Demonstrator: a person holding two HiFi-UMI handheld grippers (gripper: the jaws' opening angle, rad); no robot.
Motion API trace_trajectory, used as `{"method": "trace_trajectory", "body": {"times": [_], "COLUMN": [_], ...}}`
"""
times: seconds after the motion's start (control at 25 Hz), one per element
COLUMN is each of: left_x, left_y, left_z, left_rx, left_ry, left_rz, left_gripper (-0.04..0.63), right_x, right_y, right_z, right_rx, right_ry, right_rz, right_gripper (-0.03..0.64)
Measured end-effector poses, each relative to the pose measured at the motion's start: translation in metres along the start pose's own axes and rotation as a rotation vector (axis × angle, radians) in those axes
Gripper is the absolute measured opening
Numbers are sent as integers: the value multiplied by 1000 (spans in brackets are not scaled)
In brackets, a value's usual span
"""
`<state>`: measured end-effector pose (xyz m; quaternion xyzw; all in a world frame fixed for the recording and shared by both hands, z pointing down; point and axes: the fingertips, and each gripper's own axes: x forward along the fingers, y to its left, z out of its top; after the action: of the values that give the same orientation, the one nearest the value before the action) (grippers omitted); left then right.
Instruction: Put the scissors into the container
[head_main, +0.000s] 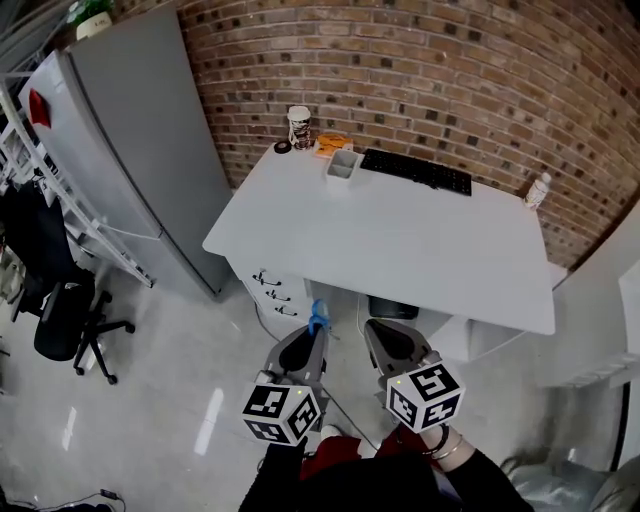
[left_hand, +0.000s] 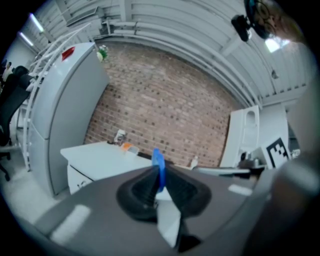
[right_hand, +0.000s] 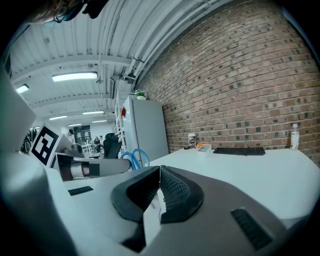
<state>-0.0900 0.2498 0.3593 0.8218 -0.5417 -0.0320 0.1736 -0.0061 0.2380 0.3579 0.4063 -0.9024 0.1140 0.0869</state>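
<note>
Blue-handled scissors (head_main: 318, 318) stick out of my left gripper (head_main: 317, 338), which is shut on them; the handle loop (left_hand: 158, 167) rises between the pads. The white open container (head_main: 342, 166) stands at the far side of the white table (head_main: 400, 250), well ahead of both grippers. In the left gripper view the container (left_hand: 133, 149) is small and distant. My right gripper (head_main: 376, 332) is beside the left, below the table's near edge, its pads (right_hand: 172, 187) closed together with nothing between them. From the right gripper view the scissors' loops (right_hand: 134, 157) show at the left.
A black keyboard (head_main: 416, 170), a paper cup (head_main: 299, 126), an orange item (head_main: 332, 143) and a small bottle (head_main: 538, 190) sit along the table's brick-wall side. A grey cabinet (head_main: 130, 140) stands left, a drawer unit (head_main: 275, 290) under the table, an office chair (head_main: 65, 315) at far left.
</note>
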Motion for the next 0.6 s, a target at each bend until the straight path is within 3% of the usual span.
{"method": "trace_trajectory", "body": {"times": [0.6], "left_x": [-3], "left_y": [26], "left_z": [13], "left_rx": [9], "left_ry": [-26], "left_rz": [5], "left_gripper": [29], "right_x": [16], "right_y": [11], "right_z": [5], "right_rx": [-6], "right_ry": [1], "right_rz": [5], "right_gripper": [9]}}
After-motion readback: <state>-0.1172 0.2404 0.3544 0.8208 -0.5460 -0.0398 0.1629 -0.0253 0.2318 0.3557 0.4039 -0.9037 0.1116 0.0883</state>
